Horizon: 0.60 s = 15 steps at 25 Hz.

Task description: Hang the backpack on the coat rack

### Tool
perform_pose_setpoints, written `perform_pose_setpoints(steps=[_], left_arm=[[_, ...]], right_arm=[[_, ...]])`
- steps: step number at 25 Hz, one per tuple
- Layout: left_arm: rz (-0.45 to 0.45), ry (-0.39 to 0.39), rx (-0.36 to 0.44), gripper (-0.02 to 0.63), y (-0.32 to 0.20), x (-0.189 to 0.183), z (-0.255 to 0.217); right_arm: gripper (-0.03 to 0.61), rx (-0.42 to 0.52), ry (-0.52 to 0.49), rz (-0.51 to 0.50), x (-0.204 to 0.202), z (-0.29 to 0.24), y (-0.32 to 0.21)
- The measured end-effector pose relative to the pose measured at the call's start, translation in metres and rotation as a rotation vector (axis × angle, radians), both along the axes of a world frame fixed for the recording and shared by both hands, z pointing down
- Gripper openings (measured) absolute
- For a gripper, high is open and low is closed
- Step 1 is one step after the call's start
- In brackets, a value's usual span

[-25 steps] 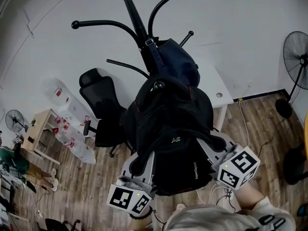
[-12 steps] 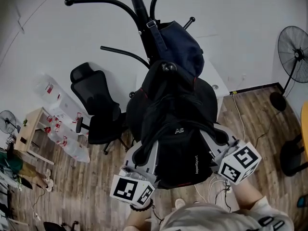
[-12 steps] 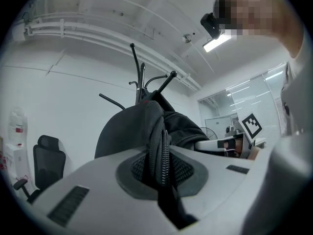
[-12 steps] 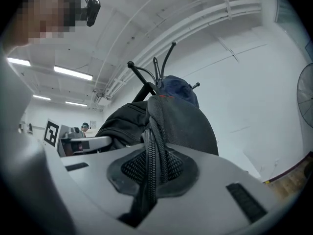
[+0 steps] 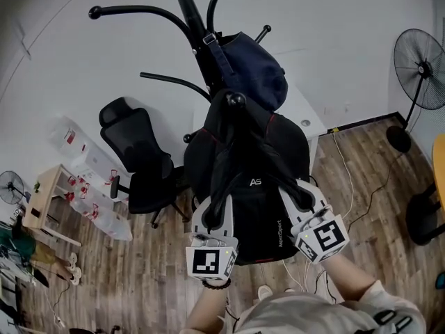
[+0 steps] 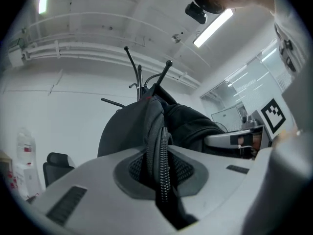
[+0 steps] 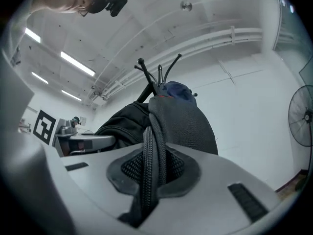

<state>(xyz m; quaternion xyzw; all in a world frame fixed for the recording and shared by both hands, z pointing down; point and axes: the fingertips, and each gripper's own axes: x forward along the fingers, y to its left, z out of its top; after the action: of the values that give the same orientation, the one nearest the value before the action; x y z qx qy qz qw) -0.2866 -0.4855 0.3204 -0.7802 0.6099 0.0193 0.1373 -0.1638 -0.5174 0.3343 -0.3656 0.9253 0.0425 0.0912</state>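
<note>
Backpack (image 5: pixel 254 179): black, bulging, closed, so its contents are hidden; it hangs against the front of the coat rack (image 5: pixel 188 9), just below its hooks.
Backpack look: dark fabric with thin red piping near the shoulders, small pale lettering on the front panel, and two padded straps running down from the top.
Top of backpack: a round hook tip (image 5: pixel 234 101) of the coat rack shows right at the upper edge; whether the carry loop sits over it cannot be told.
Blue bag (image 5: pixel 254 72): dark blue, hung on the coat rack just above and behind the backpack; contents not visible.
Left gripper (image 5: pixel 215 214): below the coat rack, clamped on the left strap (image 6: pixel 159 146), whose ribbed edge runs between the pads.
Right gripper (image 5: pixel 300 199): below the coat rack on the other side, clamped on the right strap (image 7: pixel 150 146) in the same way.
Office chair (image 5: pixel 139 152): black, to the left of the coat rack's foot.
Table (image 5: pixel 306 113): white, behind the coat rack to the right.
Fan (image 5: pixel 419 61): standing well to the right of the coat rack.
Plastic bags (image 5: pixel 97 200): clear, holding red and white items, on the floor left of the office chair.
</note>
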Motion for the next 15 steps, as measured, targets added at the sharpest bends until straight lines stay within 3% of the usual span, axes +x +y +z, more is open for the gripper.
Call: perform_pose_setpoints(steps=[8, 15], left_arm=[[-0.063, -0.026, 0.057, 0.049, -0.001, 0.002, 0.009], [-0.102, 0.033, 0.091, 0.199, 0.033, -0.008, 0.014]], right_arm=[[0.034, 0.101, 0.008, 0.053, -0.010, 0.007, 0.004], [0.075, 0.092, 0.022, -0.008, -0.006, 0.014, 0.016]])
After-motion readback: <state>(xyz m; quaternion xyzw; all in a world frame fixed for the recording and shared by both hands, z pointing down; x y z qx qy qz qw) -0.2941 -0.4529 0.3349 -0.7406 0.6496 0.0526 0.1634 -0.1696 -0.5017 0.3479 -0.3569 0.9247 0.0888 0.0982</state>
